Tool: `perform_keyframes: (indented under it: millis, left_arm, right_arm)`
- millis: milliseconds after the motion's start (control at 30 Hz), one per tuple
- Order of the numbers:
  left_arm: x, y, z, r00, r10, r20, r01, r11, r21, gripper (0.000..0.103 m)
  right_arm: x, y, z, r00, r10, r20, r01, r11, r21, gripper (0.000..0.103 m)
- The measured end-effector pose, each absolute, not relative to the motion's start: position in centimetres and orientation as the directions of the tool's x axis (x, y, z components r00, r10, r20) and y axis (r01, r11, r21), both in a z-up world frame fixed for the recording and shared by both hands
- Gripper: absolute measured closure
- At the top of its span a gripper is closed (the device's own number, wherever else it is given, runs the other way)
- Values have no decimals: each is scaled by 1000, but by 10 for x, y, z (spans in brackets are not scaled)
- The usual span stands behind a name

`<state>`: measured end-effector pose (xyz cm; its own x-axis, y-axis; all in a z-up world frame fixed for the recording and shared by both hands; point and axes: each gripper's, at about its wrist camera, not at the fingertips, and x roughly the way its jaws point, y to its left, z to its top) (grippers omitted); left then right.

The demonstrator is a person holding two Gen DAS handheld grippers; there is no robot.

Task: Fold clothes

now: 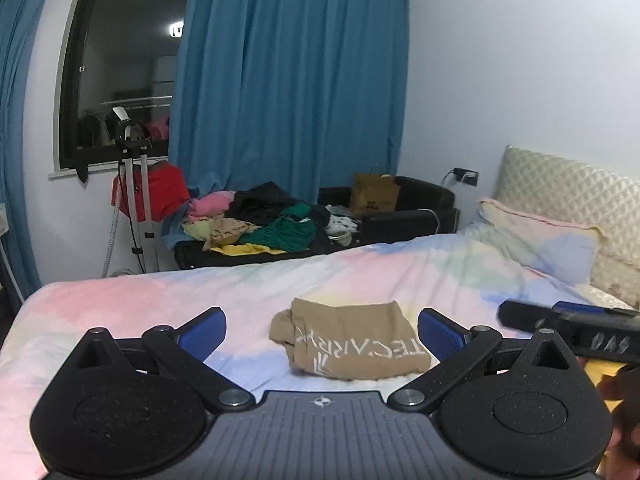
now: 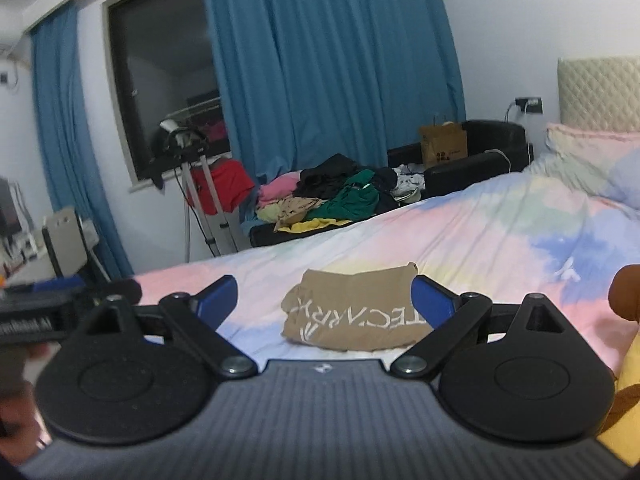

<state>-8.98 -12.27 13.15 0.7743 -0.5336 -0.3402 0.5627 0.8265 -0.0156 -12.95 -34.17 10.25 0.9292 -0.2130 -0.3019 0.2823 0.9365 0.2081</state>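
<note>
- A tan T-shirt with white lettering lay on the pastel tie-dye bedspread, already gathered into a compact, roughly rectangular bundle — print side up, lettering upside down to both cameras.
- Its left edge looked lumpy, layers bunched rather than flush; the far edge ran fairly straight.
- Left gripper: jaws spread wide, blue pads either side of the shirt in view, nothing between them. It hovered short of the cloth, not touching.
- Right gripper: likewise spread wide and empty, aimed at the same shirt.
- Handling, as judged: thin knit cotton — light, limp, no stiffness of its own. It would likely sag and unfold if lifted by one point.
- Best hold, as judged: pinch through all layers at two corners of one edge, one gripper each, so the stack stays together.
- The soft bedspread could get caught in a low pinch.
- A heap of loose clothes sat on the black sofa beyond the bed, well apart from the shirt.
- The bundle fitted either a finished fold or one wanting a tidier last crease.
</note>
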Motion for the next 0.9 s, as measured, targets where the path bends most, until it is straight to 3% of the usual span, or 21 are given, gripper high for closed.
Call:
perform_keyframes:
  millis: [267,900]
  left_arm:
    - [-107,-100,97,803,-520,-292,548,837,16,1]
    - [-83,-86,28,837,-461,-295,484,875,4,4]
  right_arm:
    - [-138,-308,72,937,-256,-236,291,948,130,8]
    - [-112,-298,4,924,-291,-247,320,944,86,8]
